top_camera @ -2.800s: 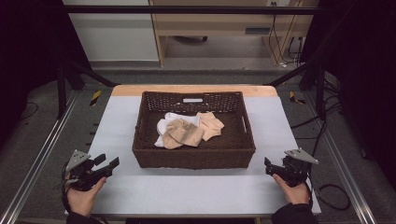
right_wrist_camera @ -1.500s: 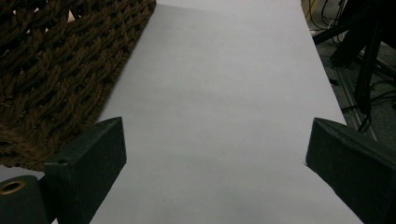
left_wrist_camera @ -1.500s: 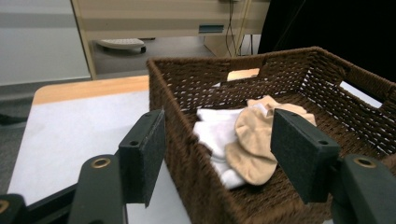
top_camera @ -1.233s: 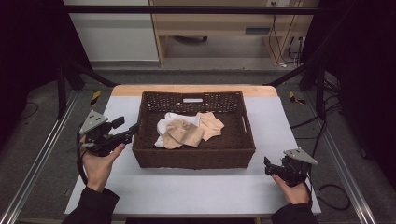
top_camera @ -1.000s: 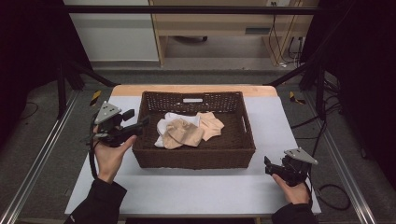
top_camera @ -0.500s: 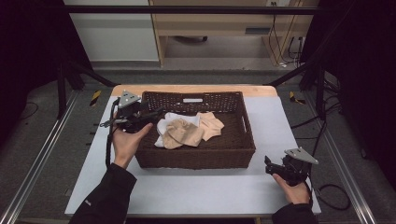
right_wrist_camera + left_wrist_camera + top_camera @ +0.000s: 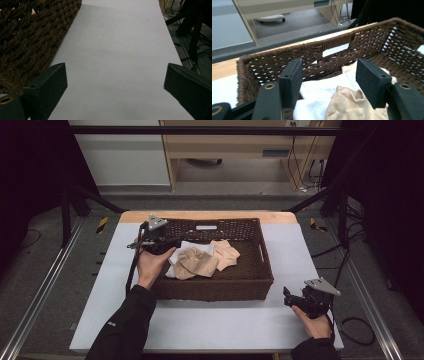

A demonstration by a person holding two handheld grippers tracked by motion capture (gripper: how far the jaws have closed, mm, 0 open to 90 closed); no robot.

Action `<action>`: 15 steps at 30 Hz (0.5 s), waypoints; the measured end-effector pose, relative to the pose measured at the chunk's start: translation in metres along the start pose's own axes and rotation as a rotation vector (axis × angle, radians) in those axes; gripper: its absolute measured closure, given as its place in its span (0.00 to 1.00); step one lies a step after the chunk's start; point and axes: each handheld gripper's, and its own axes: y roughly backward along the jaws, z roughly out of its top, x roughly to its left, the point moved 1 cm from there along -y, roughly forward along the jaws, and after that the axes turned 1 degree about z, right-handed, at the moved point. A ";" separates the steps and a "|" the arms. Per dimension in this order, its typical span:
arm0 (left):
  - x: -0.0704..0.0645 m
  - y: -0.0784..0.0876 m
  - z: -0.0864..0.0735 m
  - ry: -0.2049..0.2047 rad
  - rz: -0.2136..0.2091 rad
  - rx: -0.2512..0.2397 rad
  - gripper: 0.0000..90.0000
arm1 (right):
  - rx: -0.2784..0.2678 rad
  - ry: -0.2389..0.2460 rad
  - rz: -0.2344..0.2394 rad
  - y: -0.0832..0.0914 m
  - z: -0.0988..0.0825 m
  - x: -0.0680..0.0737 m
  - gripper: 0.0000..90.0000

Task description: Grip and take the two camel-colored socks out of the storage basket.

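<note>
Plainly the biggest risk sits with the wicker basket (image 7: 215, 282), which stands on the white table (image 7: 210, 330) toward its far edge: the left gripper (image 7: 172, 241) comes in low over the basket's left wall near the far left corner, and if it drops without clearing the rim, a jaw could catch the weave and drag or tip the whole basket. Next comes the pile of socks lying on the basket floor toward its left half; the white sock (image 7: 324, 93) lies under and beside the beige sock (image 7: 352, 105), so a deep, wide bite would likely take both at once or lift one with the other trailing off it. A smaller danger is a shallow pinch on a loose fold of the beige sock (image 7: 197, 262), which I judge could slip free on the way up. As for pose, the left forearm reaches forward from the near left of the table, hand wrapped under the gripper, which points rightward and slightly down into the basket; its jaws stand spread apart, straddling the white and beige cloth without touching it as far as I can tell. The right gripper (image 7: 292, 299) rests in the hand near the table's near right corner, just beside the basket's near right corner, pointing left, its jaws wide apart over bare table, holding nothing.
</note>
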 end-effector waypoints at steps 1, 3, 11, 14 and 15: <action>0.000 -0.003 -0.001 -0.003 0.003 0.007 0.42 | 0.000 -0.002 0.000 0.000 0.000 0.000 0.06; 0.000 -0.009 -0.004 -0.013 0.007 0.022 0.42 | -0.001 0.001 -0.002 0.000 0.000 -0.001 0.06; -0.001 -0.031 -0.024 0.003 -0.007 0.062 0.43 | 0.002 0.000 -0.001 -0.001 0.000 -0.001 0.06; -0.001 -0.035 -0.030 -0.021 -0.005 0.105 0.43 | 0.008 0.000 -0.001 -0.002 -0.001 -0.001 0.06; -0.002 -0.037 -0.032 -0.017 -0.006 0.110 0.43 | 0.008 0.005 -0.003 -0.002 -0.001 -0.001 0.06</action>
